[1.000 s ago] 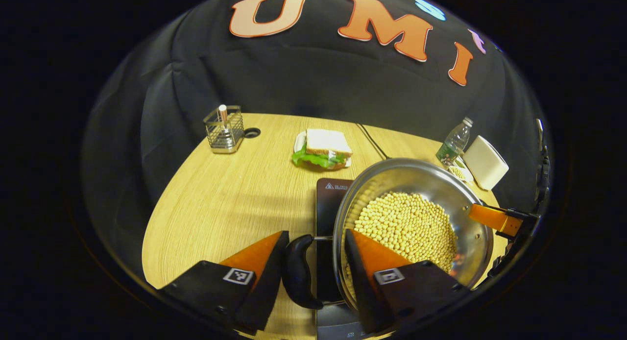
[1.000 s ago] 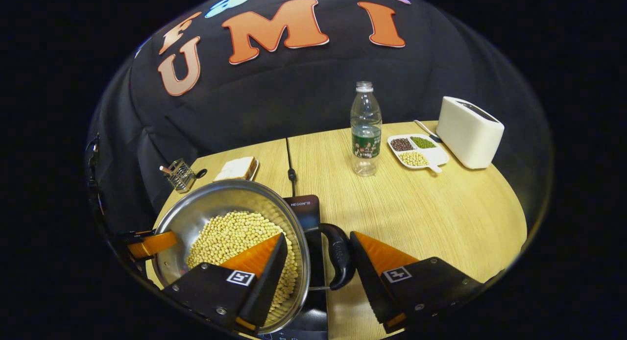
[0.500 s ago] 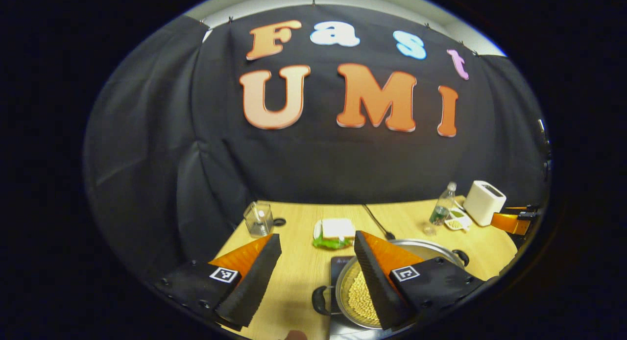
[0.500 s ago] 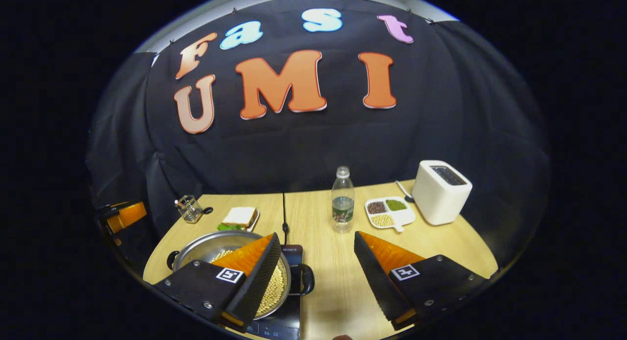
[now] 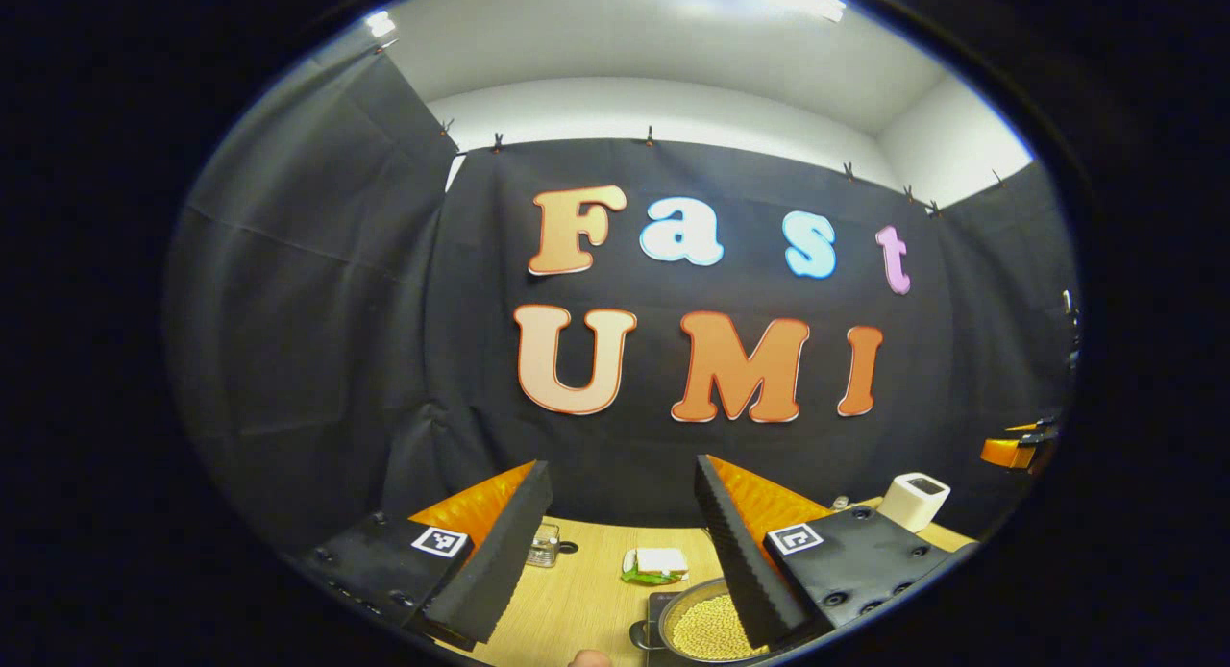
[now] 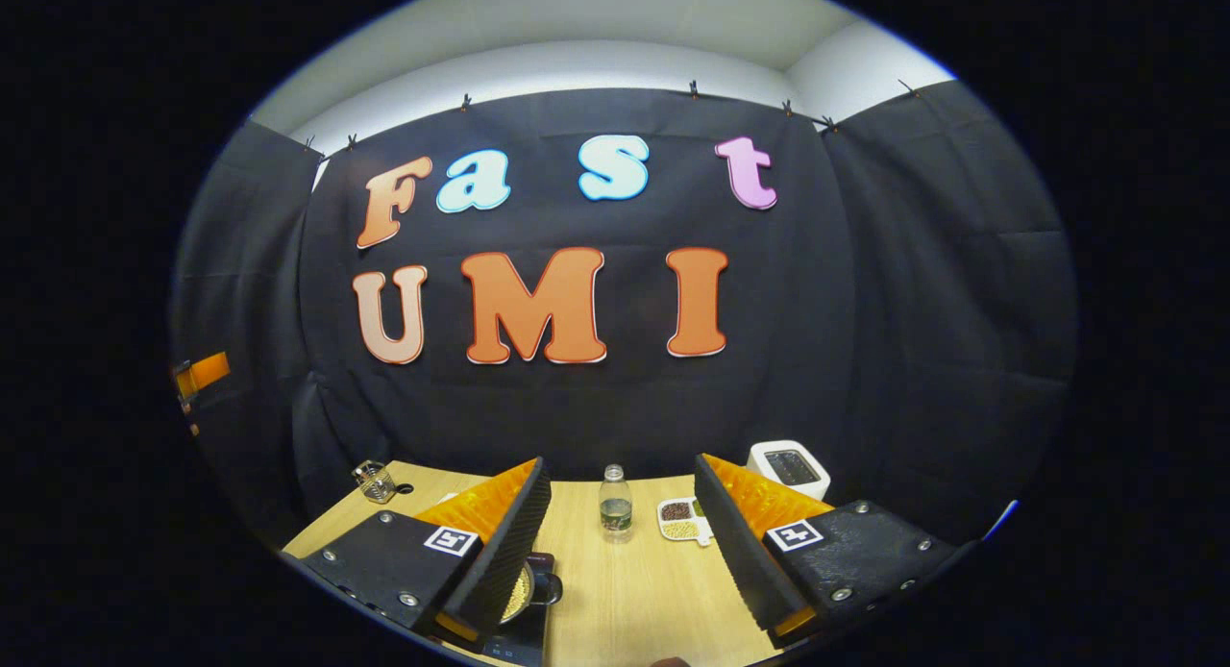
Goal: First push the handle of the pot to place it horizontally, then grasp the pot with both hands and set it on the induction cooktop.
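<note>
Both grippers have risen and tipped back since a second ago, when each straddled a pot handle down at the cooktop.

Left gripper view: the left gripper (image 5: 623, 542) stands spread wide with nothing between its fingers. The pot (image 5: 706, 630), full of pale beans, lies low at about 5 o'clock from the gap, partly behind the right-hand finger, and sits on the dark induction cooktop (image 5: 656, 600) with one black side handle (image 5: 638, 634) pointing to 9 o'clock. A sandwich (image 5: 655, 564) lies on the table (image 5: 586, 590) beyond it, and a white toaster (image 5: 915, 501) stands toward 3 o'clock. The right gripper shows far off at the 3 o'clock edge.

Right gripper view: the right gripper (image 6: 623, 537) is likewise spread and empty. The pot peeks out at 7 o'clock, behind the left-hand finger, its other handle (image 6: 550, 587) toward 3 o'clock. A water bottle (image 6: 615, 505) and a divided dish (image 6: 684, 520) stand ahead.

The handles appear to run side to side and the pot looks placed, so I judge that only withdrawal remains; each gripper stays nearest its own handle.
</note>
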A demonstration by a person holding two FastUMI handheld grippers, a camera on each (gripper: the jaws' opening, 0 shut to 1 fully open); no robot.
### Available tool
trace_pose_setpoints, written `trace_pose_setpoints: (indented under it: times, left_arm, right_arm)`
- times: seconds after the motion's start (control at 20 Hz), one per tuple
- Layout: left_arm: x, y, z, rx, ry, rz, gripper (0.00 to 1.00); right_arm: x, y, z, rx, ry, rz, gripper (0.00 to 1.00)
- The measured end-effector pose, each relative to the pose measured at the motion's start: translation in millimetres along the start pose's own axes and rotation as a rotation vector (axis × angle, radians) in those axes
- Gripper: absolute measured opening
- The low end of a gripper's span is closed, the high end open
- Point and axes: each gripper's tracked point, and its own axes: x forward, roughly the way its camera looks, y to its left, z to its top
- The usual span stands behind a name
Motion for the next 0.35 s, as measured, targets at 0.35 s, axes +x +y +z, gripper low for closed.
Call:
trace_pose_setpoints:
  times: [0.35]
  left_arm:
    - [-38, 55, 53, -0.01, -0.118, 0.096, 0.99]
  right_arm:
    - [-37, -54, 47, 0.005, -0.124, -0.09, 0.99]
